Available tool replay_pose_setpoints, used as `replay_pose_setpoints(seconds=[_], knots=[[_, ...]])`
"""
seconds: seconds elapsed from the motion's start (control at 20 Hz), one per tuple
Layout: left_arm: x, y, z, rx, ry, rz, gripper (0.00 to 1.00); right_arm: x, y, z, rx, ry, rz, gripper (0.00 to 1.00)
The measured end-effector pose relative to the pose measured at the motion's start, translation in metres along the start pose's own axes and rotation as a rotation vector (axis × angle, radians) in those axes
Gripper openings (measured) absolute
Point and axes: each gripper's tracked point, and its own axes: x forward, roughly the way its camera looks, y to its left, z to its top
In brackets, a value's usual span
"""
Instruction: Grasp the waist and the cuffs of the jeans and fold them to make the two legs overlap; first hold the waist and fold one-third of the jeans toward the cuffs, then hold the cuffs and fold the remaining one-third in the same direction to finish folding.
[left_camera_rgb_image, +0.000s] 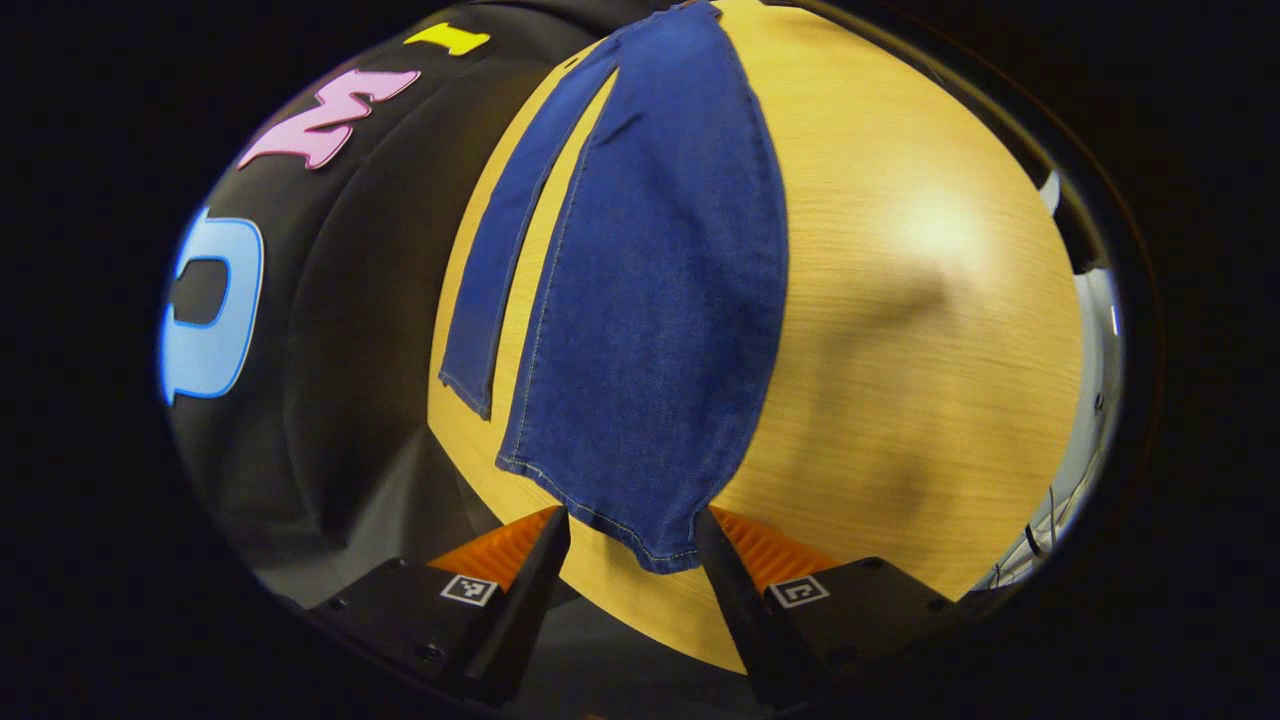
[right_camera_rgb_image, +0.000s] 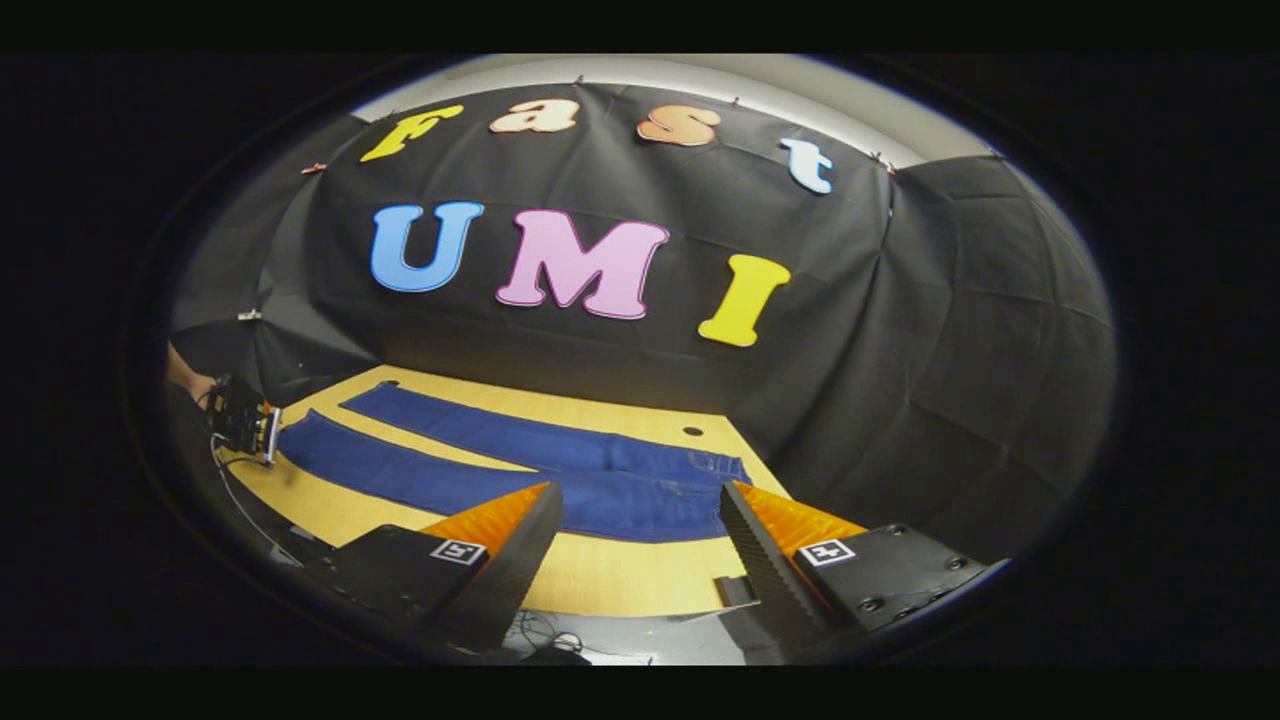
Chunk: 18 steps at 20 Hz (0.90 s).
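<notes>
Dark blue jeans (right_camera_rgb_image: 610, 485) lie flat on a wooden table (right_camera_rgb_image: 600, 580), legs apart. In the right gripper view the waist (right_camera_rgb_image: 715, 470) is at the right and both legs run off to the left. My right gripper (right_camera_rgb_image: 640, 520) stands open just short of the waist, touching nothing. In the left gripper view the near leg (left_camera_rgb_image: 650, 300) stretches away from me, and its cuff (left_camera_rgb_image: 640, 535) lies between the fingers of my open left gripper (left_camera_rgb_image: 630, 565). The far leg (left_camera_rgb_image: 510, 250) lies to its left. That left gripper (right_camera_rgb_image: 245, 420) also shows at the near leg's cuff in the right gripper view.
Bare wood of the table (left_camera_rgb_image: 900, 350) spreads to the right of the near leg in the left gripper view. A small round hole (right_camera_rgb_image: 692, 431) sits in the table behind the waist. A hand (right_camera_rgb_image: 185, 378) holds the left gripper. Cables (right_camera_rgb_image: 545, 635) hang below the table's front edge.
</notes>
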Motion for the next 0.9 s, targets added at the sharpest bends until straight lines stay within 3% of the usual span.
replay_pose_setpoints(seconds=[0.05,0.1,0.25,0.4,0.5,0.55,0.65,0.85,0.9], knots=[[0.006,0.005,0.0,-0.034,0.007,-0.009,0.83,-0.001,0.001,-0.004,0.005,0.01,-0.001,0.97],[0.009,0.007,0.001,-0.059,0.013,-0.017,0.72,-0.002,0.002,-0.009,-0.003,0.018,0.0,0.97],[0.01,0.007,-0.006,-0.083,0.026,-0.079,0.61,-0.005,0.004,-0.019,-0.029,0.038,0.012,0.97],[0.01,0.001,-0.008,-0.112,0.039,-0.184,0.51,-0.004,0.005,-0.026,-0.031,0.051,0.024,0.97],[0.007,-0.001,-0.005,-0.126,0.051,-0.22,0.33,-0.001,0.004,-0.03,-0.05,0.056,0.032,0.97],[0.011,-0.003,-0.007,-0.137,0.059,-0.231,0.3,0.002,0.003,-0.03,-0.068,0.054,0.036,0.97],[0.009,-0.003,-0.004,-0.162,0.063,-0.244,0.23,0.011,-0.001,-0.027,-0.111,0.039,0.057,0.97],[0.009,-0.002,-0.002,-0.121,0.068,-0.185,0.0,0.048,-0.033,-0.021,-0.245,0.017,0.108,0.97],[0.01,-0.003,-0.001,-0.113,0.069,-0.186,0.06,0.059,-0.047,-0.019,-0.299,0.015,0.104,0.97]])
